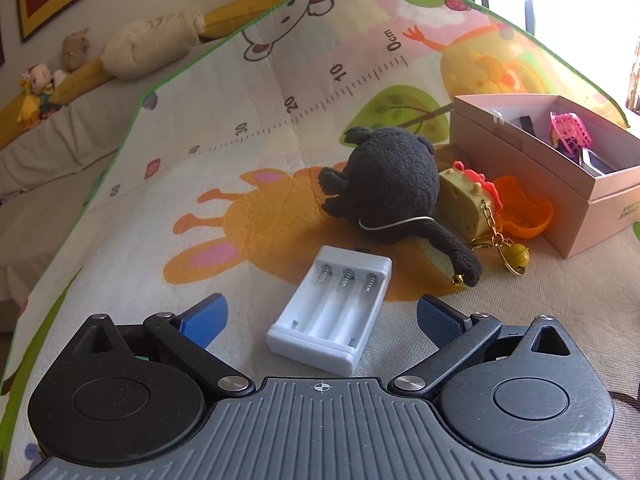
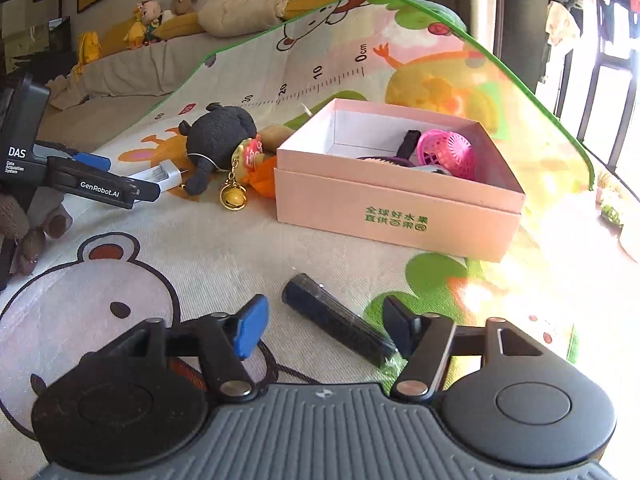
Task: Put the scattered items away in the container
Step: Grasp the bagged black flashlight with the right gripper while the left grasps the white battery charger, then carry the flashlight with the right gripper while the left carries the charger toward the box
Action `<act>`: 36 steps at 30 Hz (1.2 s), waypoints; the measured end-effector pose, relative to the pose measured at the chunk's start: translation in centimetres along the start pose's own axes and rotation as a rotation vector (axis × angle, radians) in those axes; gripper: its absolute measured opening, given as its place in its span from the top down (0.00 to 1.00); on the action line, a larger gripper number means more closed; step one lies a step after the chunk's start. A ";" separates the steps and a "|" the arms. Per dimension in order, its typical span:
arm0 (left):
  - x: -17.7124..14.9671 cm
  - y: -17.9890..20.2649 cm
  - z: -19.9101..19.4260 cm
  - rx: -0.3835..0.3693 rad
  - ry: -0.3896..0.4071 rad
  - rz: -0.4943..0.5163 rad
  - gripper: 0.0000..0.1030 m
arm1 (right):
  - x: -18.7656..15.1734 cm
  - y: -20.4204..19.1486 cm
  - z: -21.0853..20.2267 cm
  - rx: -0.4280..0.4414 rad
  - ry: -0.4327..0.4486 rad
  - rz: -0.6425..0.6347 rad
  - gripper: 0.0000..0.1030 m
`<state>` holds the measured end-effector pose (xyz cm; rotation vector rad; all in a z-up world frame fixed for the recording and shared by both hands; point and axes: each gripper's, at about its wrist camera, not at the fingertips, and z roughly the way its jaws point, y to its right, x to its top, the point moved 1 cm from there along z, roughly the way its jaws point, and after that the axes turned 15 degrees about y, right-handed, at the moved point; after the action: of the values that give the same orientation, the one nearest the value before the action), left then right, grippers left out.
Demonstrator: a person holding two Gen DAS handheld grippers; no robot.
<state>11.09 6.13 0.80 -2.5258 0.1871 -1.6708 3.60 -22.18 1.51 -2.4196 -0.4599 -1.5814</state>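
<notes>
Cartoon play mat (image 1: 240,128) with green edging and a printed ruler, spread over a bed. At centre, white battery case (image 1: 330,312); just beyond, black plush (image 1: 390,184). Right of that, touching, yellow keychain (image 1: 466,204) with a gold bell, then orange cup (image 1: 524,212) against pink box (image 1: 560,200). Near, well apart from the box, dark tube (image 2: 336,320).
</notes>
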 end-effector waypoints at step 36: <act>-3.7 -0.7 -8.3 0.123 -0.064 0.012 0.02 | -1.2 -1.6 -0.8 0.024 0.015 -0.012 0.00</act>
<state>2.08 7.25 0.77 -2.4784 0.0903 -1.5445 1.82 -21.14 0.72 -2.3904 -0.4885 -1.5886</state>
